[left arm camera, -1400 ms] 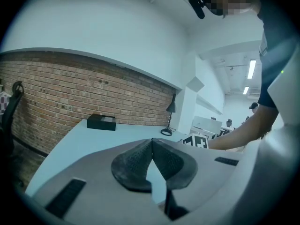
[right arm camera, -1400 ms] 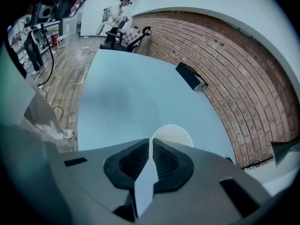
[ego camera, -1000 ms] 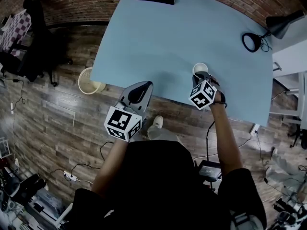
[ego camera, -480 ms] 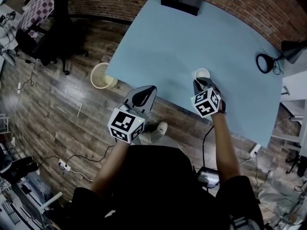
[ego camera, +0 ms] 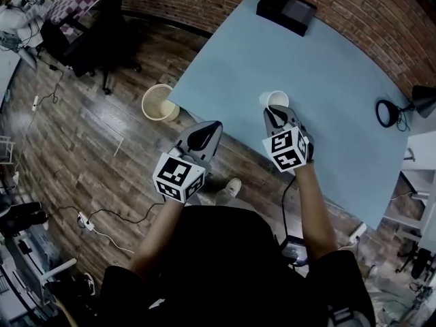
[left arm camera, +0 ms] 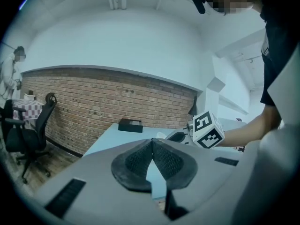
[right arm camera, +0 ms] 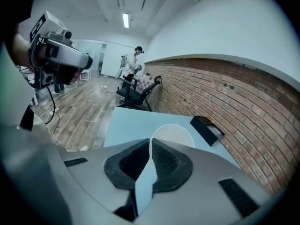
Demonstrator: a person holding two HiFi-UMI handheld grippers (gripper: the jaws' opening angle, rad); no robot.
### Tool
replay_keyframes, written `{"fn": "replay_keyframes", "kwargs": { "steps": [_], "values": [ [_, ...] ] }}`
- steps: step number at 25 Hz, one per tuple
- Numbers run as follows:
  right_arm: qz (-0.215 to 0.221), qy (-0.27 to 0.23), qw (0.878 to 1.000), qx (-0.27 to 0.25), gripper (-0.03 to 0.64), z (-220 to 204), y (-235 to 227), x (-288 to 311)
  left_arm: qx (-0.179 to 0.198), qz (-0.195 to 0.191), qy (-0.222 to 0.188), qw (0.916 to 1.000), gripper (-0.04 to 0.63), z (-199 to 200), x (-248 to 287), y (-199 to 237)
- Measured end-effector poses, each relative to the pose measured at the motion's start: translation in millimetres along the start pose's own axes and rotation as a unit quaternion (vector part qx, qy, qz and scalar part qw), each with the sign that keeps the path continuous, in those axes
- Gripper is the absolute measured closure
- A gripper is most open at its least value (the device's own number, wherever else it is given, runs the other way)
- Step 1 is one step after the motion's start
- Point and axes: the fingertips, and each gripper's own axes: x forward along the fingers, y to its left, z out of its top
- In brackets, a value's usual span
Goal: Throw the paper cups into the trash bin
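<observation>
The right claw (ego camera: 274, 116) pinches the rim of the white paper cup (ego camera: 278, 99), seemingly above the pale blue desk (ego camera: 327, 67). The left claw (ego camera: 204, 129) is closed, empty. The round cream trash bin (ego camera: 158, 102) stands on the floor (ego camera: 102, 155) nearby.

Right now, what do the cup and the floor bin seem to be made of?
Cup: white, matte, likely paper; its thin wall is clamped between the right tongs. Bin: pale, perhaps plastic or wire mesh; its wall looks perforated, but too small to tell.
</observation>
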Motion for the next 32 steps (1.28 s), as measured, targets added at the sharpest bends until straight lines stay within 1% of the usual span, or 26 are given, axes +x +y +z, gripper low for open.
{"fn": "replay_keyframes", "kwargs": {
  "steps": [3, 6, 9, 14, 19, 22, 27, 32],
  "values": [
    [0.008, -0.018, 1.000, -0.012, 0.597, 22, 15, 8, -0.006, 0.016, -0.003, 0.9999, 0.586, -3, -10, 16],
    [0.013, -0.038, 0.999, -0.019, 0.597, 46, 26, 15, 0.000, 0.033, -0.008, 0.9994, 0.586, -3, -20, 31],
    [0.016, -0.055, 0.998, -0.028, 0.597, 69, 36, 20, -0.001, 0.044, -0.025, 0.9987, 0.586, 3, -32, 44],
    [0.025, -0.085, 0.996, -0.027, 0.597, 107, 56, 27, -0.010, 0.074, -0.043, 0.9963, 0.586, 11, -52, 78],
    [0.035, -0.103, 0.993, -0.036, 0.597, 144, 78, 38, -0.016, 0.091, -0.049, 0.9945, 0.586, 14, -70, 108],
    [0.040, -0.109, 0.992, -0.041, 0.597, 165, 90, 47, -0.026, 0.105, -0.059, 0.9924, 0.586, 17, -84, 130],
    [0.053, -0.119, 0.991, -0.023, 0.597, 195, 113, 65, -0.037, 0.124, -0.070, 0.9892, 0.586, 21, -105, 168],
    [0.057, -0.130, 0.990, -0.015, 0.597, 225, 128, 81, -0.041, 0.127, -0.079, 0.9879, 0.586, 27, -116, 200]
  ]
}}
